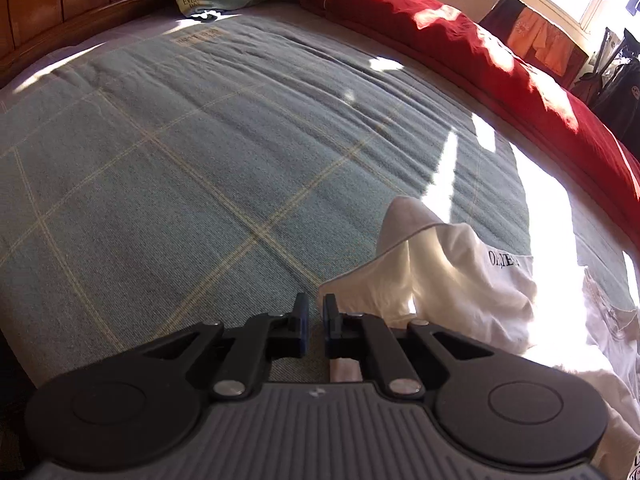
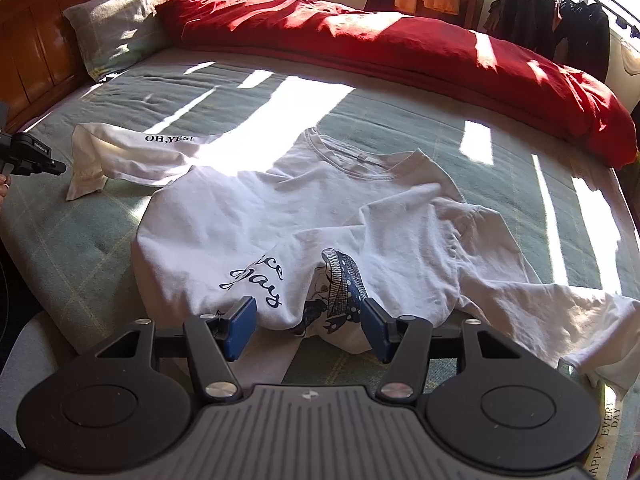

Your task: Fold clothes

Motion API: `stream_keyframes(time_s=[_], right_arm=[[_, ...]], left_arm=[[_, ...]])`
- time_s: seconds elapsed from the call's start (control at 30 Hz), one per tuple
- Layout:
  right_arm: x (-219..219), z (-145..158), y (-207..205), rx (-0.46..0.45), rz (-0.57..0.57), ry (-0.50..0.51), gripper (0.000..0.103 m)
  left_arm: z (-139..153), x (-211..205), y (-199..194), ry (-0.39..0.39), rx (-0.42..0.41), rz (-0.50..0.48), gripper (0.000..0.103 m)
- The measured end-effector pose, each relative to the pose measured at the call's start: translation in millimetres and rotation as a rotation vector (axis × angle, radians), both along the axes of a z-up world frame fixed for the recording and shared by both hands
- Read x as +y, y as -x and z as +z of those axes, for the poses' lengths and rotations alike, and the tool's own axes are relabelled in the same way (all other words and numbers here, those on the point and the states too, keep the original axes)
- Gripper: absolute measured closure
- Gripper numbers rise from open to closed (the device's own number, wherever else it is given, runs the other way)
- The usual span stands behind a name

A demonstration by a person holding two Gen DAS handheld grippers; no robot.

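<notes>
A white long-sleeved T-shirt (image 2: 312,208) with dark blue print lies crumpled on the bed, collar toward the far side. Its left sleeve (image 2: 120,152), printed "OH,YES!", stretches out to the left. My right gripper (image 2: 308,328) is open, its blue pads either side of the bunched lower hem, not closed on it. My left gripper (image 1: 315,322) is nearly shut with a narrow gap and nothing between the fingers; the sleeve cuff (image 1: 424,264) lies just to its right. The left gripper also shows at the left edge of the right wrist view (image 2: 60,167), beside the cuff.
The bed has a grey-green checked cover (image 1: 180,168). A rolled red duvet (image 2: 400,48) lies along the far side. A pillow (image 2: 120,24) rests against the wooden headboard (image 2: 36,40). Dark clothes (image 2: 560,24) hang by the window at back right.
</notes>
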State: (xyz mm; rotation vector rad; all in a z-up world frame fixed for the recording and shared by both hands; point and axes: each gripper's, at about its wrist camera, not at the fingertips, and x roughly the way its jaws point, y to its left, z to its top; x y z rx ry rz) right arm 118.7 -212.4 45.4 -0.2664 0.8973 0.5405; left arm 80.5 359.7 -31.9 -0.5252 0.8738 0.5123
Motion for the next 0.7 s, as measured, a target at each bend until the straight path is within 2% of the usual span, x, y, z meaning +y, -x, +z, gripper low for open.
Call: stream_keyframes(time_s=[0.07,0.13,0.2,0.27,0.3,0.47,0.63,0.7], right_arm=[[1,-1,-1,0.001,0.002,0.001,0.041],[3,-2,-1,0.004,0.005,0.000,0.041],[5,-4,-1,0.008,0.009,-0.001,0.041],[8,-6,-2,0.013,0.014,0.002,0.041],[10,-6,-2,0.013,0.018,0.004,0.041],[17,-3,-2,0.008,0.034,0.017,0.041],[18,-1,-5,0.001,0.029,0.031,0.041],[19,-2,-6,0.005,0.025,0.033,0.041]], left_arm=[[7,13,6,0.000,-0.011,0.011,0.098],[7,20,11,0.051,-0.041,0.002,0.097],[0,19,13,0.100,-0.054,-0.017,0.086],[-12,12,11,0.122,-0.039,-0.035,0.071],[-19,7,8,0.131,-0.025,-0.046,0.069],[-51,-7,-8,0.200,0.002,-0.060,0.067],[-64,-17,-20,0.214,-0.037,-0.062,0.060],[-65,-23,-24,0.198,-0.039,-0.075,0.063]])
